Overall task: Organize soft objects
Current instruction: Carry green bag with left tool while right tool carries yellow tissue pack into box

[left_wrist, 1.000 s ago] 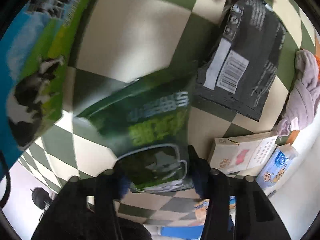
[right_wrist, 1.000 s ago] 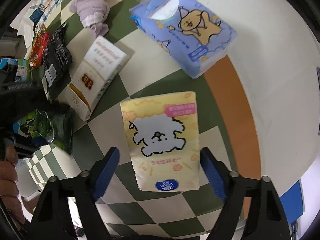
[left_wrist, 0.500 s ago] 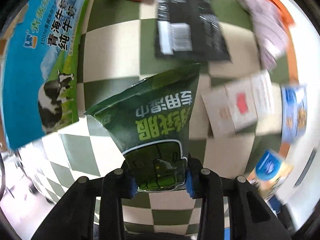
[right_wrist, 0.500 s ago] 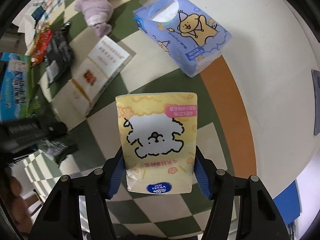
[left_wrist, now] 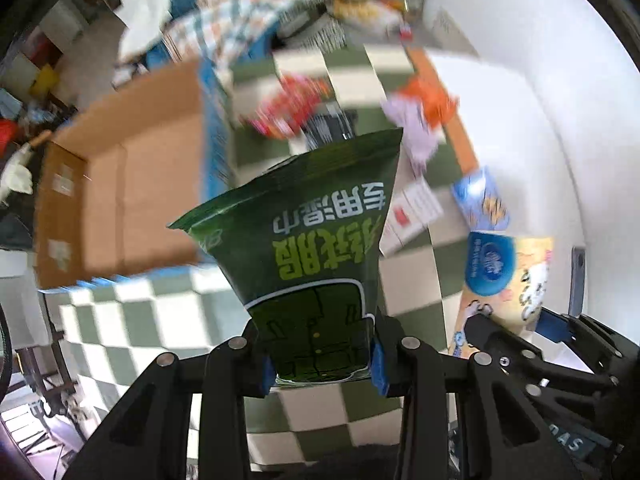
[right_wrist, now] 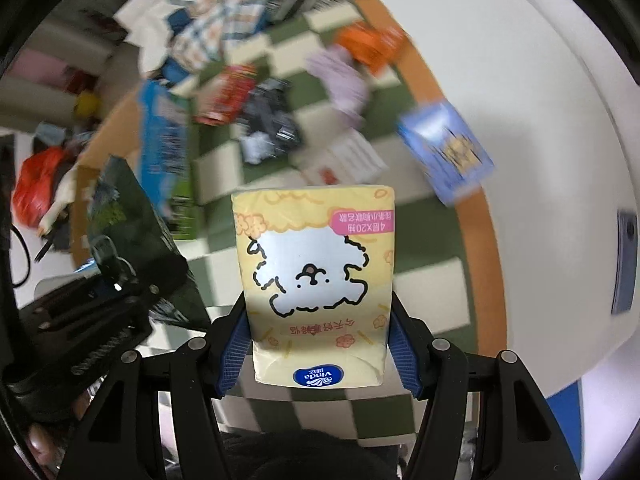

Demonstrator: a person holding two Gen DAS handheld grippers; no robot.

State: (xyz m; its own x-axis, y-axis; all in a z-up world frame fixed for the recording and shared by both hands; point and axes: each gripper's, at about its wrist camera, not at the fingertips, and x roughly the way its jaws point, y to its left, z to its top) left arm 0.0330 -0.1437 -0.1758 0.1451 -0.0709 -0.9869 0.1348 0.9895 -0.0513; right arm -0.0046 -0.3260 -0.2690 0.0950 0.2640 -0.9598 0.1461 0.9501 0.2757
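My left gripper (left_wrist: 320,364) is shut on a dark green wet-wipe pack (left_wrist: 312,248) and holds it above the green-and-cream checked mat. My right gripper (right_wrist: 318,344) is shut on a yellow tissue pack (right_wrist: 316,280) with a white dog drawing, also lifted off the mat. The yellow pack (left_wrist: 508,276) and right gripper show at the right of the left wrist view. The green pack (right_wrist: 132,216) and left gripper show at the left of the right wrist view.
An open cardboard box (left_wrist: 120,196) stands at the left. On the mat lie a blue tissue pack (right_wrist: 448,160), a white carton (right_wrist: 348,160), a black pouch (right_wrist: 268,124), a red snack bag (right_wrist: 228,94), a lilac cloth (right_wrist: 340,80) and an orange cloth (right_wrist: 368,46).
Both grippers have risen off the mat with their packs. The right gripper closed on the yellow pack within the last second. The box has come into view.
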